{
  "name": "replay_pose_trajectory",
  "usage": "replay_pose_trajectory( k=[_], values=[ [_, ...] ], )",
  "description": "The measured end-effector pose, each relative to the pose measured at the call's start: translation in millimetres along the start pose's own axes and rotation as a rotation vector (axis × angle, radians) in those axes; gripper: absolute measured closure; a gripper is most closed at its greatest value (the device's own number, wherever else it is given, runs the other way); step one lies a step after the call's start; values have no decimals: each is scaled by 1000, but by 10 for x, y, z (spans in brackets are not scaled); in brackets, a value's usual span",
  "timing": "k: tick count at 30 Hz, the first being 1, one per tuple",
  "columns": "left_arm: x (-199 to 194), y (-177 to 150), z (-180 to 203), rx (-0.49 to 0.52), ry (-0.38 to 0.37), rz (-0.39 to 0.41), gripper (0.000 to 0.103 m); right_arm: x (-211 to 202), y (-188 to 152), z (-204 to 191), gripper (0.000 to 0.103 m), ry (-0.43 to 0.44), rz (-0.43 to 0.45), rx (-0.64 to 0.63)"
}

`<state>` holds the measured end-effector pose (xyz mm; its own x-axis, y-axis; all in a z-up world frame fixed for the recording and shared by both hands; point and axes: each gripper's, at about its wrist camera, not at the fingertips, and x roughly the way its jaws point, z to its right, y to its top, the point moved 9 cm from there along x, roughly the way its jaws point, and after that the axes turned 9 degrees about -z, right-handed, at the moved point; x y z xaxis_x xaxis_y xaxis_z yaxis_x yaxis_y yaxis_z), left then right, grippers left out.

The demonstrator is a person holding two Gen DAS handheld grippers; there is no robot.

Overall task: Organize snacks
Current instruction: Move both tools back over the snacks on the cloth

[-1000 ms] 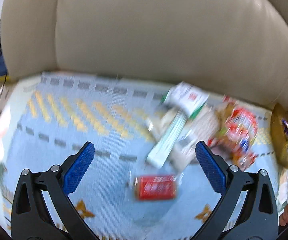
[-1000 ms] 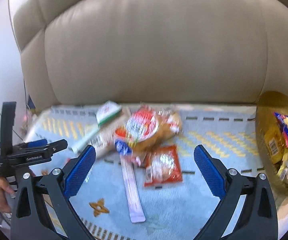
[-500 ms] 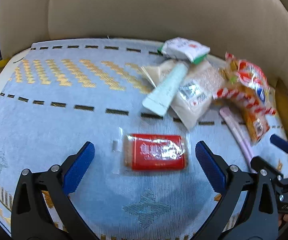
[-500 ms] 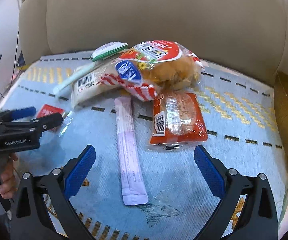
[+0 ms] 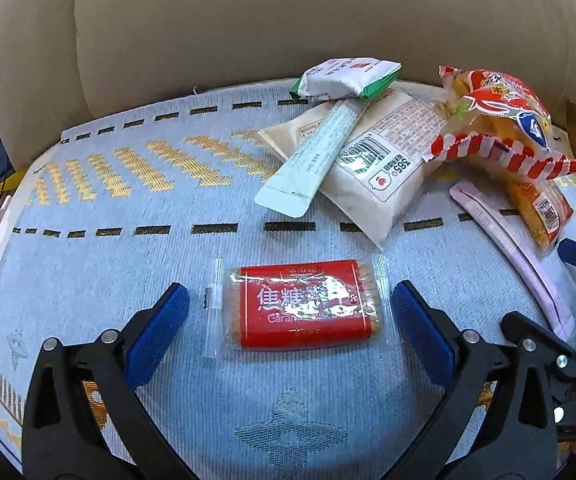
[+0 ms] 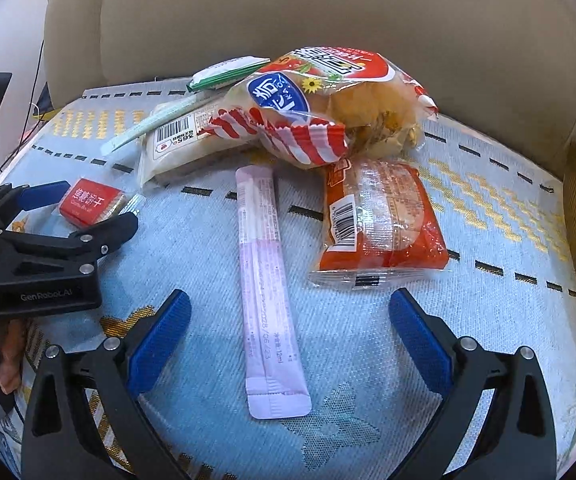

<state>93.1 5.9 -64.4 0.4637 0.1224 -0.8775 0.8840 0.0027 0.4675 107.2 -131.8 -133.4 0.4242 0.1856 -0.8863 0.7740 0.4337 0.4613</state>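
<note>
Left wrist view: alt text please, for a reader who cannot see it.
The open left gripper straddles a red biscuit packet lying flat on a blue patterned cloth, fingers not touching it. Behind lies a pile of snack packets against a beige sofa back.

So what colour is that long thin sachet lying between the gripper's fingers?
Pale pink sachet, clearest in the right wrist view.

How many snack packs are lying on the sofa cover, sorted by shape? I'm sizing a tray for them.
Long stick sachets: 2, the pale green stick and the pink stick.
Flat or pillow packs: 4, the red caramel biscuit pack, the green-edged white pack, the beige 365 pack and the orange bun pack.
Large puffy bags: 1, the red-striped bread bag.
Total: 7.
</note>
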Motion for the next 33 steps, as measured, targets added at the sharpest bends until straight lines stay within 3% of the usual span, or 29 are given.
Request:
replay_pose_trajectory(
  k=[33],
  values=[
    [-28, 0, -34, -7, -10, 4, 3, 9, -24, -19, 5, 0, 2, 0]
  ],
)
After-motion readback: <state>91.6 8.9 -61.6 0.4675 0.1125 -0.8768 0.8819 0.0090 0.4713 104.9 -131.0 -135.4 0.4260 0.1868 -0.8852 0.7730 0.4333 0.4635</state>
